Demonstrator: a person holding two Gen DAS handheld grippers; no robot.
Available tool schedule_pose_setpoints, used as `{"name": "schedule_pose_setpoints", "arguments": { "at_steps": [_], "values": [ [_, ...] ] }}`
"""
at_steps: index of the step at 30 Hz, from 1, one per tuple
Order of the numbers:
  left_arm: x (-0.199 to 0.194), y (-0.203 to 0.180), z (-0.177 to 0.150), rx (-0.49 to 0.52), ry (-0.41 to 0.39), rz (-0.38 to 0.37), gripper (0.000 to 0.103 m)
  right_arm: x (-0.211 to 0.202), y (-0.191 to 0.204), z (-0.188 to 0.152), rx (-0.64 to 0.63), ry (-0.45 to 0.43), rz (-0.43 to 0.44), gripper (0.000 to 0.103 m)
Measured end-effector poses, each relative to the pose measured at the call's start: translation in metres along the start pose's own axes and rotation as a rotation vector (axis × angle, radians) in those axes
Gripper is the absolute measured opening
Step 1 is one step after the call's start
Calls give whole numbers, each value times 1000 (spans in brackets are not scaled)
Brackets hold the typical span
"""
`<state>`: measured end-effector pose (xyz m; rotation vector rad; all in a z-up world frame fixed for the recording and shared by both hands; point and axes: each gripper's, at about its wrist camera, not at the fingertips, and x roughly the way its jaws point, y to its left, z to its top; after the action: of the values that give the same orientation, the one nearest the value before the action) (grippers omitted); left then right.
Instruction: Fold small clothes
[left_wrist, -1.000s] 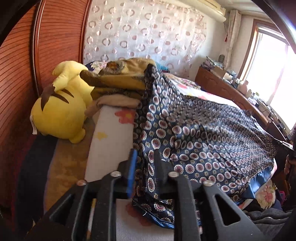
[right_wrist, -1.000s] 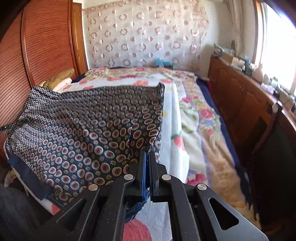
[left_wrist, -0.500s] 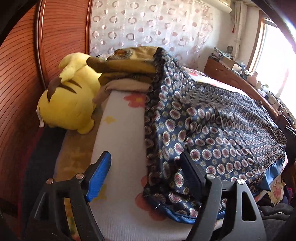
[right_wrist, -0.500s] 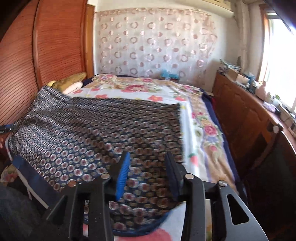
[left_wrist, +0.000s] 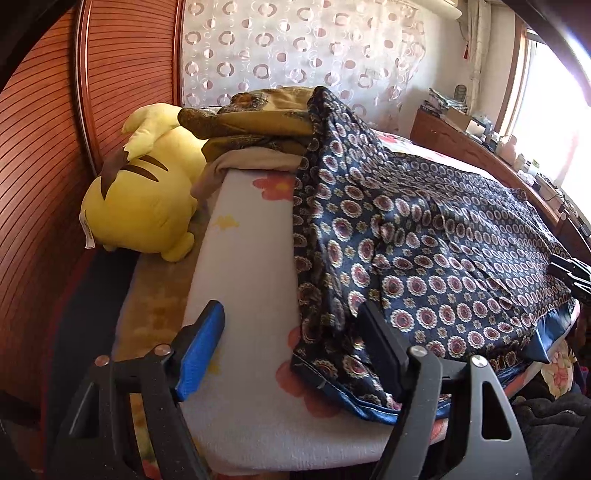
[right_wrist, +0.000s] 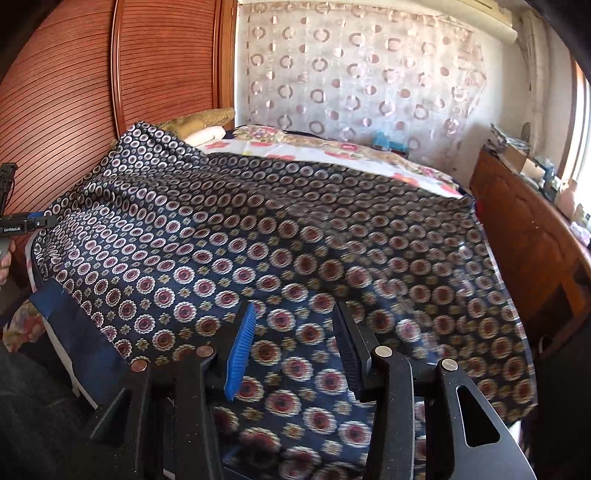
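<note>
A navy cloth with round red-and-white medallions (left_wrist: 443, 258) lies spread over the bed, one far corner draped up against a pile of folded fabric. My left gripper (left_wrist: 291, 347) hovers at the cloth's near left corner. Its jaws are closing, the corner's edge lies loosely between them, and the pads do not press it. In the right wrist view the same cloth (right_wrist: 258, 229) fills the bed. My right gripper (right_wrist: 295, 347) hangs open just above its near edge, with nothing pinched. The left gripper's body (right_wrist: 14, 221) shows at the far left, in a hand.
A yellow plush toy (left_wrist: 147, 206) lies against the ribbed wooden headboard (left_wrist: 37, 184). Folded brown and gold fabric (left_wrist: 258, 125) is stacked at the bed's head. The floral sheet (left_wrist: 251, 258) shows beside the cloth. A wooden cabinet (right_wrist: 524, 229) runs along the bed's right side.
Both grippers were shut on the cloth's near corners a second ago; both have let go and opened. The cloth has settled flat, and the right gripper has moved over its edge.
</note>
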<state>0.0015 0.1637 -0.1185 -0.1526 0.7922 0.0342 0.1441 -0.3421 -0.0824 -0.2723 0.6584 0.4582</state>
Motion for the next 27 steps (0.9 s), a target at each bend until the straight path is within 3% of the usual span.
{"name": "schedule_pose_setpoints", "arguments": {
  "at_steps": [5, 10, 15, 18, 23, 27],
  "values": [
    [-2, -9, -2, 17, 8, -20, 55, 17, 2, -12, 5, 22, 23, 56],
    [-5, -15, -4, 22, 17, -42, 52, 19, -6, -20, 32, -3, 15, 67],
    [-8, -20, -6, 13, 15, -48, 51, 17, -5, -26, 30, -11, 14, 69],
    [-8, -21, -6, 3, 15, -57, 40, 15, -2, -25, 29, -10, 15, 71],
    [-5, -24, -5, 11, 21, -65, 7, 13, -3, -27, 29, -12, 17, 72],
    [-16, -35, 5, 5, -40, -104, 6, 12, -4, -27, 30, -13, 19, 72]
  ]
}}
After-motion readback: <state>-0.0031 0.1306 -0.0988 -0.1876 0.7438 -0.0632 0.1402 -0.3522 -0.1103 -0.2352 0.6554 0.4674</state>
